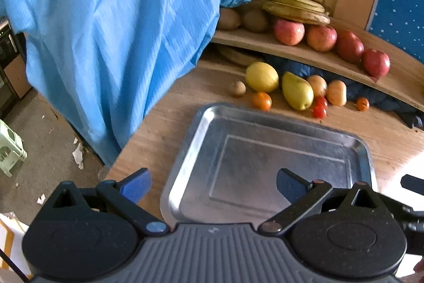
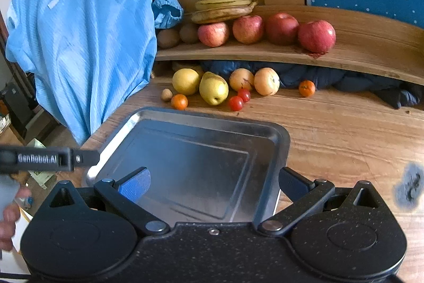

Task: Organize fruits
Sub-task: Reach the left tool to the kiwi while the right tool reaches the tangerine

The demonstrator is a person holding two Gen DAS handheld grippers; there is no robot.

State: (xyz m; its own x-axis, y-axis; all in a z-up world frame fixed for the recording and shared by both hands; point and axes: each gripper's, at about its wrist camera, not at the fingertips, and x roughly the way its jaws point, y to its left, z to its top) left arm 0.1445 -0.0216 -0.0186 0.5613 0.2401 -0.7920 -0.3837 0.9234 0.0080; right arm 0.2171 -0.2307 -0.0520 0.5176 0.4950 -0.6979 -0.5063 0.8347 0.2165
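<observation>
Both tongs are held spread and empty: the left tongs [image 1: 212, 183] and the right tongs [image 2: 213, 183] hover side by side over the near end of a bare metal tray [image 2: 281, 139] on the wooden table [image 2: 344, 139]. All the fruit lies beyond the tray's far rim, well ahead of both.

Farthest ahead, on a raised shelf [image 2: 371, 44], a bunch of bananas [image 2: 225, 4] is stacked above four red apples [image 2: 316, 35], with brown kiwis [image 2: 168, 38] to their left. The bananas are judged the heaviest and the softest; they would best be taken across the middle of the bunch, lightly, since they bruise. The apples look firm and smooth, so a grip across the widest part is advised or they may slip out.

Nearer, on the table just past the tray, a round yellow fruit [image 2: 185, 81] and a pear [image 2: 213, 88] are seen touching. The pear is tapered, so its broad lower half is the safer hold. To their right sit two pale apples [image 2: 266, 81], firm like the red ones.

Smallest are two little oranges [image 2: 179, 101], two small tomatoes [image 2: 235, 103] and a walnut-like nut [image 2: 166, 94]. The tomatoes are thought fragile and prone to rolling; a gentle closing is called for.
</observation>
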